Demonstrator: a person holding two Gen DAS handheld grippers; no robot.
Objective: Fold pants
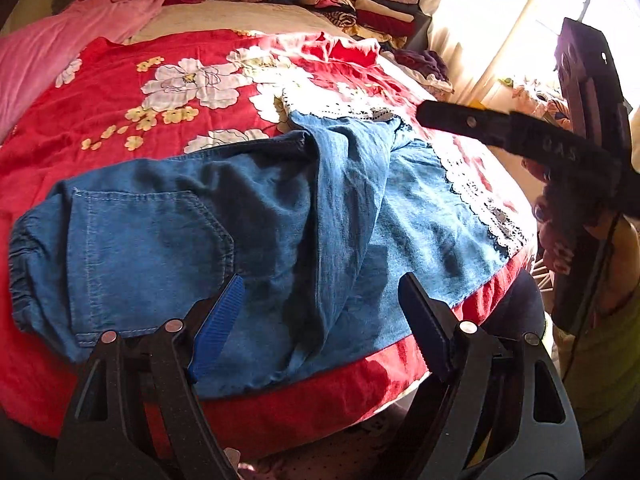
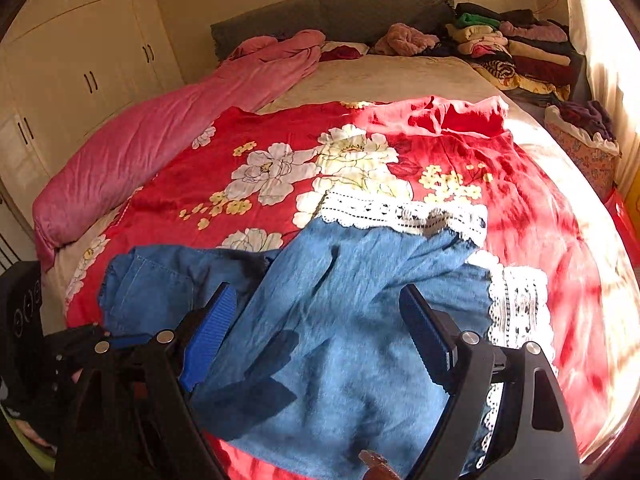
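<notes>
One pair of blue denim pants (image 1: 248,232) lies on the red floral bedspread (image 1: 132,92), filling the lower centre of both wrist views. In the left wrist view, one back pocket (image 1: 148,248) sits at lower left with the gathered waistband at the far left edge. Two legs extend toward the upper right, the upper one draped diagonally across the other; each ends in a white lace cuff (image 1: 476,196).

The left gripper (image 1: 320,308) is spread wide above the pants — two fingers, one with a blue ribbed pad (image 1: 218,320), one black — and pinches nothing. The right gripper (image 2: 320,320) is likewise spread, its two fingers framing the overlapped legs with no fabric between them; it also appears at the right of the left wrist view.

Background items:
- one pink quilt (image 2: 160,136), upper left
- one grey headboard (image 2: 332,12), top centre
- one stack of folded clothes (image 2: 516,48), upper right
- one lined basket (image 2: 584,140), right edge
- one white wardrobe (image 2: 76,52), upper left of the right wrist view
</notes>
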